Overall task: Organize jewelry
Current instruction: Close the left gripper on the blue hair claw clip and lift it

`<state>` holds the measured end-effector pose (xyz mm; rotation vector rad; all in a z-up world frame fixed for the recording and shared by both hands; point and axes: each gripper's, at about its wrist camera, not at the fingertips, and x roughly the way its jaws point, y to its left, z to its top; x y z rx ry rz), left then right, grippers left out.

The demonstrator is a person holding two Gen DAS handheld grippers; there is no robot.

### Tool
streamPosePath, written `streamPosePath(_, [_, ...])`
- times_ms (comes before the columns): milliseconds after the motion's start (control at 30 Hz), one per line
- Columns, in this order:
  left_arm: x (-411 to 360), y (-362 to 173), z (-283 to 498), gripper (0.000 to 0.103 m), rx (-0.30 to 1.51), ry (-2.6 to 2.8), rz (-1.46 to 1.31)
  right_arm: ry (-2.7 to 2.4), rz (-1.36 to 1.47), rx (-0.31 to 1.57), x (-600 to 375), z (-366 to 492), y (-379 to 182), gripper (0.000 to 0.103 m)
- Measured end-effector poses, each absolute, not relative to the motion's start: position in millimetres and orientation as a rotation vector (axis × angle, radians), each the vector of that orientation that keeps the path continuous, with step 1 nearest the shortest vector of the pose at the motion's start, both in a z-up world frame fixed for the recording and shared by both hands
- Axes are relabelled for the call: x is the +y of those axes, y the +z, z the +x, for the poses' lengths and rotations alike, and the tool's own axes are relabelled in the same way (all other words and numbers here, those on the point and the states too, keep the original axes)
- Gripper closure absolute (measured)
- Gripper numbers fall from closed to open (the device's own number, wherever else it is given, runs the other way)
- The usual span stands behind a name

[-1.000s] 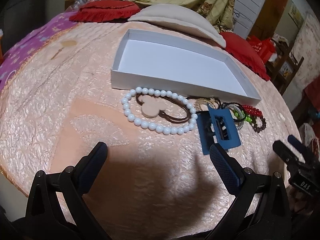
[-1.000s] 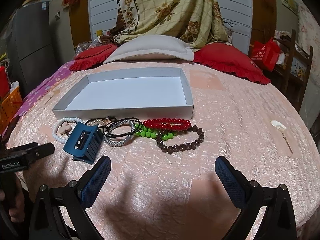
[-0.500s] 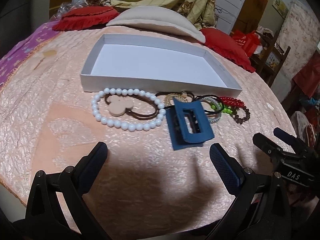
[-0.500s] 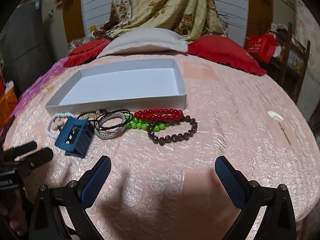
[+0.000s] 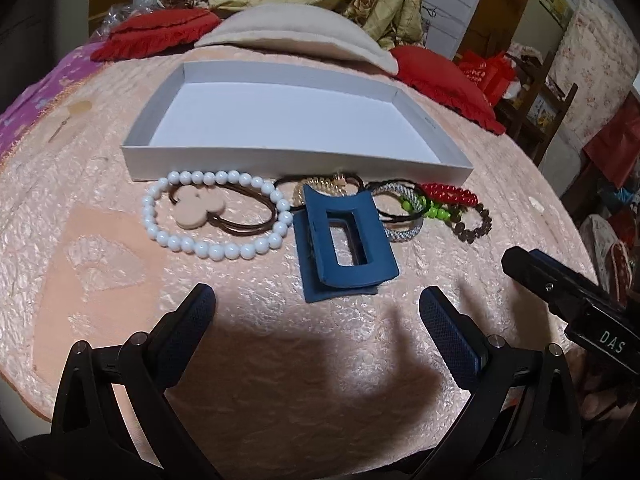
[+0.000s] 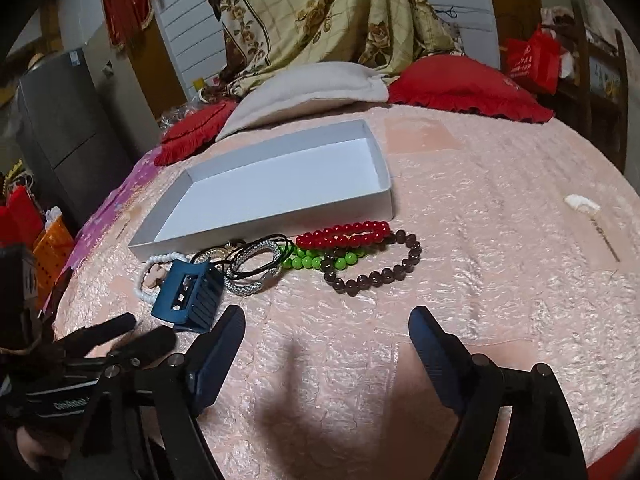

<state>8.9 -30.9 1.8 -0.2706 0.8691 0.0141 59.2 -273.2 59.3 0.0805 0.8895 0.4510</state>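
Observation:
A shallow white box lies on the pink bedspread. A row of jewelry sits along its near wall: a white bead bracelet, a blue hair claw, braided and cord bands, and red, green and brown bead bracelets. My left gripper is open, just short of the blue claw, with nothing between its fingers. My right gripper hovers short of the brown bracelet. Its jaws are closing with nothing between them.
Red cushions and a beige pillow lie behind the box, with a floral blanket beyond them. A small white object rests on the spread at right. Bare bedspread stretches right of the bracelets.
The left gripper has drifted right, so the blue claw now sits centred and nearer. The right gripper has rolled a little, and its fingers stand closer together than before.

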Motion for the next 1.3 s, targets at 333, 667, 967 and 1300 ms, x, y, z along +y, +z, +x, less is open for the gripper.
streamPosePath(333, [-33, 5, 8, 0.001, 0.842, 0.021, -0.27, 0.338, 0.07, 0.885, -280, 61, 58, 0.022])
streamPosePath(667, [-47, 1, 35, 0.005, 0.846, 0.058, -0.253, 0.309, -0.011, 0.915, -275, 62, 53, 0.02])
streamPosePath(967, [-41, 1, 30, 0.058, 0.842, 0.072, -0.229, 0.287, 0.019, 0.941, -284, 67, 51, 0.02])
streamPosePath(1300, [-1, 19, -5, 0.058, 0.786, 0.067, -0.293, 0.478, 0.063, 0.89, -267, 67, 61, 0.023])
